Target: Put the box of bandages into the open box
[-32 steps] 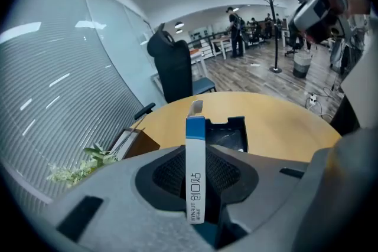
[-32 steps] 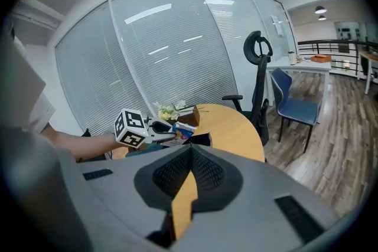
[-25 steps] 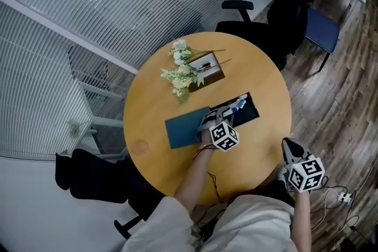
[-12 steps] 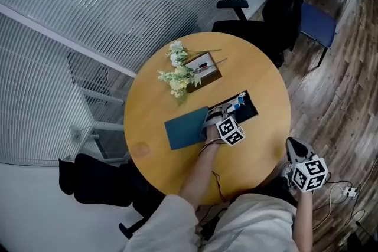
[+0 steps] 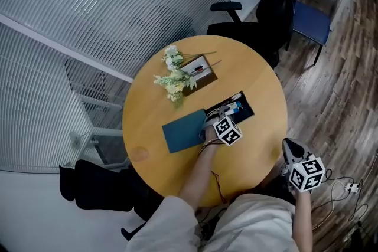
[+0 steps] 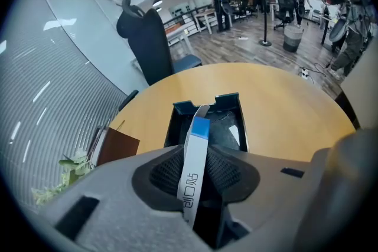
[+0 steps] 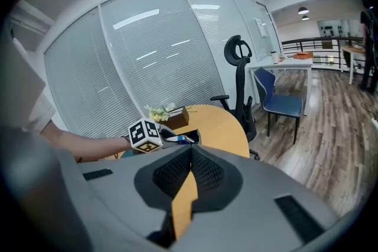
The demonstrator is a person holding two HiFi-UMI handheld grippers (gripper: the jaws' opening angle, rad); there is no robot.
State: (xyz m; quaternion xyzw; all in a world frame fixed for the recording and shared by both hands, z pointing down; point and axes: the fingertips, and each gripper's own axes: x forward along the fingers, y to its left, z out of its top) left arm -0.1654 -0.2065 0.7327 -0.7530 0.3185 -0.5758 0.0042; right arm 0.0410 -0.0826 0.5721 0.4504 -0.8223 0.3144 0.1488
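The box of bandages [image 6: 199, 127], white with a blue band, stands edge-on between my left gripper's [image 6: 196, 153] pads, which still touch it while the jaws are opening. It hangs over the near end of the open dark box [image 6: 175, 127], which has a few items inside. In the head view my left gripper [image 5: 220, 115] is at the open box [image 5: 248, 110] near the middle of the round table [image 5: 254, 74], and the teal lid [image 5: 184, 131] lies to the left. My right gripper [image 5: 289, 148] is off the table's right edge, shut and holding nothing [image 7: 190, 150].
Artificial flowers [image 5: 171, 77] and a small brown box [image 5: 199, 71] sit at the table's far side. A black office chair [image 5: 260, 15] and a blue chair [image 5: 310, 18] stand beyond the table. A blind-covered glass wall runs along the left.
The left gripper has stayed at the open box with the bandage box. The head view has shifted slightly; the right gripper has kept its place off the table edge.
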